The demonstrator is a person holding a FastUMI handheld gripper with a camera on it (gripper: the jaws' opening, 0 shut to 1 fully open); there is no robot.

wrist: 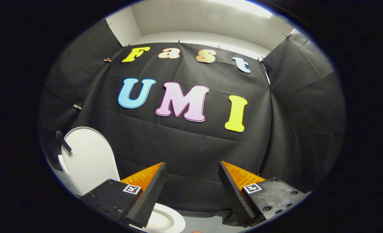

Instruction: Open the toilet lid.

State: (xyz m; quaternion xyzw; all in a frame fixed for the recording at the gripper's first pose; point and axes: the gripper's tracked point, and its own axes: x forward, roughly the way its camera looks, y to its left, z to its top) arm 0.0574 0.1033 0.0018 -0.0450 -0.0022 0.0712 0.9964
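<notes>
Toilet lid: white, smooth, rounded oval; raised, standing near upright, long axis vertical, broad face toward the camera; beyond and beside the left finger, against the black cloth wall; dark handle at its upper edge. Toilet bowl: white rim, below and between the fingers. Gripper: jaws wide apart, holding nothing.

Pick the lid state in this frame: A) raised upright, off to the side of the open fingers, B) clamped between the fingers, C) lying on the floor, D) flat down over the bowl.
A: the toilet lid stands upright against the black cloth, off to the side beyond one finger, while the gripper is open with nothing between its fingers and the bowl rim shows uncovered below.
</notes>
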